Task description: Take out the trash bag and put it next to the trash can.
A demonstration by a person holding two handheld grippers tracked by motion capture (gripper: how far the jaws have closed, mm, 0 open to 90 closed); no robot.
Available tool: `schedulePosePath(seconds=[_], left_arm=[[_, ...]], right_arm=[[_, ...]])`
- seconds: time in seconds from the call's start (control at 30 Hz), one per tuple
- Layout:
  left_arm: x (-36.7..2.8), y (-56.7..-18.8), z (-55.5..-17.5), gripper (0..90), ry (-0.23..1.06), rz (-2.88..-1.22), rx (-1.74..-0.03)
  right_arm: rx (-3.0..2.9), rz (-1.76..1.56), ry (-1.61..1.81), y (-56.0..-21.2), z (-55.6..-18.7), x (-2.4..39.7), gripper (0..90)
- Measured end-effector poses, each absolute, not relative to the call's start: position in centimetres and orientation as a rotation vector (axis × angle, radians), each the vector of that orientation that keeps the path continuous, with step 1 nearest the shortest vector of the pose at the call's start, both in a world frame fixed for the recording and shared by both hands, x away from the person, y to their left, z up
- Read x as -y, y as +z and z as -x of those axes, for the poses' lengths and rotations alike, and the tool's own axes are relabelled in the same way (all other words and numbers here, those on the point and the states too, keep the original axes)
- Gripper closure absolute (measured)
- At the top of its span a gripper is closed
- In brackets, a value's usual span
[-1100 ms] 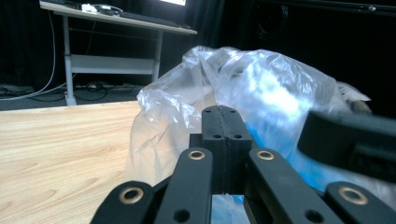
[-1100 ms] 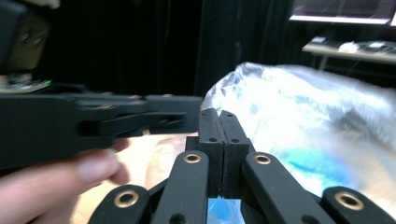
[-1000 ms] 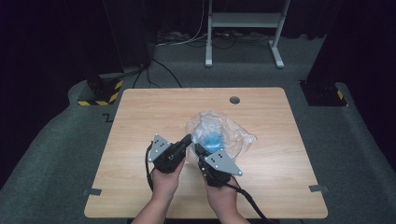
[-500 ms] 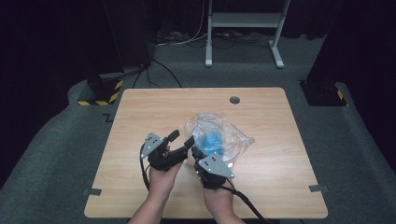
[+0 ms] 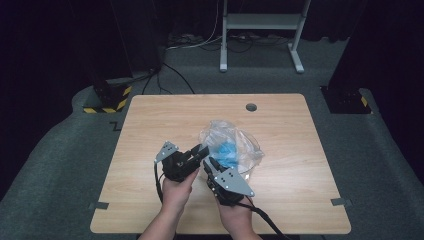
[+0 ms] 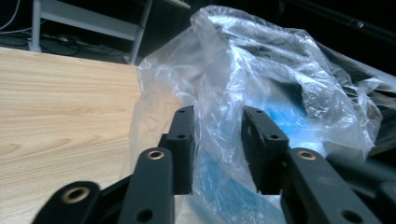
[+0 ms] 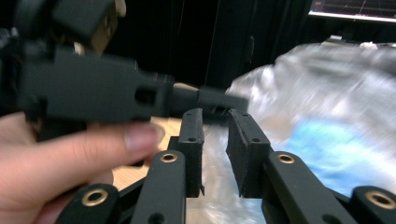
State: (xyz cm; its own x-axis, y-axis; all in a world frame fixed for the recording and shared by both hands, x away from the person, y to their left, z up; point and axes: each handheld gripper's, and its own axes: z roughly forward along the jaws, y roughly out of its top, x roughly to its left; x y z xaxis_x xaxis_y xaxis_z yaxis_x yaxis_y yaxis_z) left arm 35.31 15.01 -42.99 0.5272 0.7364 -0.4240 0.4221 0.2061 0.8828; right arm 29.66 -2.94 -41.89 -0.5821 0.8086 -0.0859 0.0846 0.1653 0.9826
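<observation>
A: Setting? Looks like a lab or recording studio.

B: Agreed. Beyond the fingers (image 5: 186, 186), a bare wooden table (image 5: 150, 130) stands on grey carpet (image 5: 60, 160), ringed by black curtains (image 5: 45, 45). Farther off: hazard-taped stand base (image 5: 106, 102), loose cables (image 5: 200, 42), white metal frame (image 5: 260, 30).

A wooden tabletop (image 5: 160, 120) is sitting on grey carpet (image 5: 60, 165), showing a round cable hole (image 5: 251, 107) near its far edge. Beyond it, a white metal stand (image 5: 260, 30) is standing on the floor with black cables (image 5: 200, 42) trailing beside it. A yellow-and-black striped foot (image 5: 107, 102) is lying off the tabletop's far left corner, another (image 5: 350, 100) off the right.
</observation>
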Motion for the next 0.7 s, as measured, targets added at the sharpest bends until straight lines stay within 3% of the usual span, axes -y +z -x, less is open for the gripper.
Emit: schedulePosePath(seconds=[0.33, 0.7], left_arm=[[-14.8, -42.6, -34.9, 81.1, 0.398, -1.448, -1.07], [-14.5, -42.2, -34.7, 86.9, 0.431, -1.449, -1.046]], right_arm=[[-1.744, -0.879, 1.44, -39.3, -30.2, 6.9, 69.6], [-1.657, -0.94, 1.402, -37.0, -31.2, 12.1, 68.1]])
